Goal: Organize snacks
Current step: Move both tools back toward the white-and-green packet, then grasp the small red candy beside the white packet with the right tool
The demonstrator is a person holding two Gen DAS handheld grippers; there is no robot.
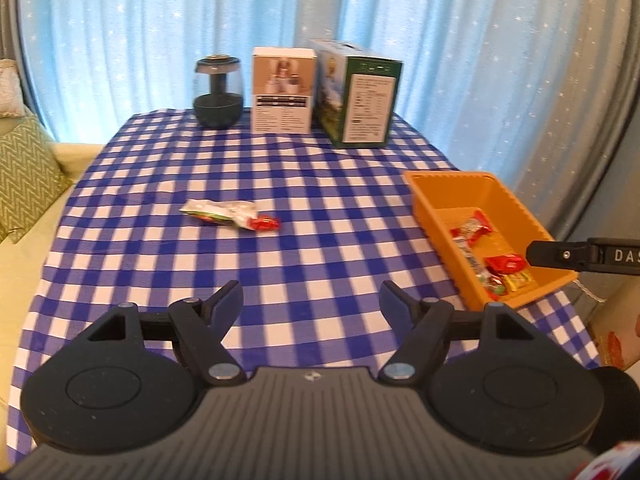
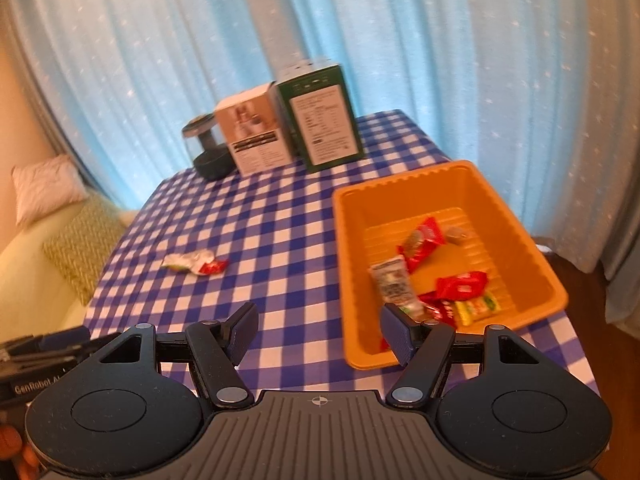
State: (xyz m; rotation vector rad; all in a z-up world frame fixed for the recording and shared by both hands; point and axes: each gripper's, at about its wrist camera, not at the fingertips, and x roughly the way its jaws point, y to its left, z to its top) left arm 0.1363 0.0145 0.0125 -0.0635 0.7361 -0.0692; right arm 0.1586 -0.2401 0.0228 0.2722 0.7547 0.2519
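Both grippers, left (image 1: 311,300) and right (image 2: 318,330), hold jaws spread and empty, snack packets (image 1: 230,215) lying well ahead.

One orange bin (image 2: 532,248) sits at right of the frame, holding about six snack packets (image 2: 460,286). Two more packets (image 1: 230,214) lie together on the checked cloth left of centre. Two boxes (image 1: 282,90) and one dark jar (image 1: 218,92) stand at upper centre.

Woven checked tablecloth (image 1: 280,184), ribbed orange plastic bin (image 2: 520,236), glossy foil snack wrappers (image 1: 230,214), printed cardboard boxes (image 1: 282,92), sheer curtain (image 1: 160,20)
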